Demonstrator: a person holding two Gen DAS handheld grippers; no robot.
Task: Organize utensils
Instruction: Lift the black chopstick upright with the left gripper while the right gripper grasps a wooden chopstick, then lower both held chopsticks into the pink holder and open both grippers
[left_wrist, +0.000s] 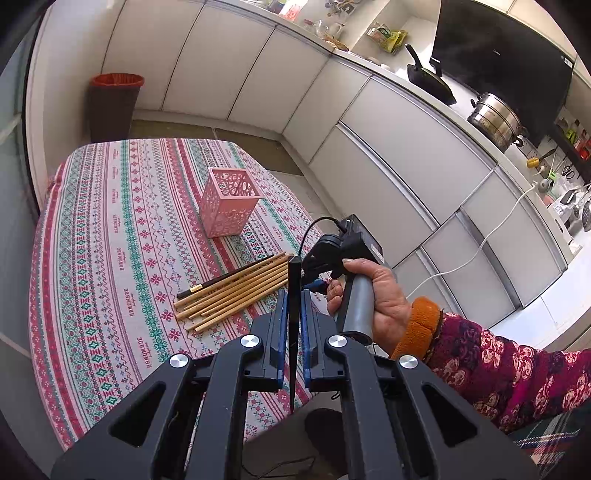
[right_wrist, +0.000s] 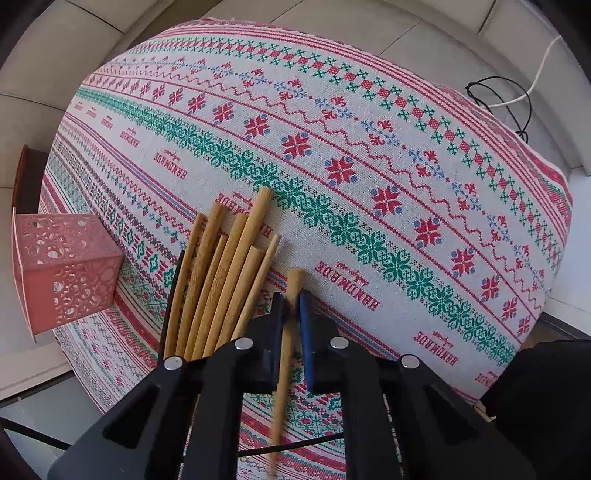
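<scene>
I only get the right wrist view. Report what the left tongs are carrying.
Observer: The left tongs grip a single black chopstick, with one end poking out past the fingertips.
Operator: Now tell me whether the pink holder has anything in it.
Observer: The pink holder stands upright with its open top showing, and no chopsticks stick out of it.
</scene>
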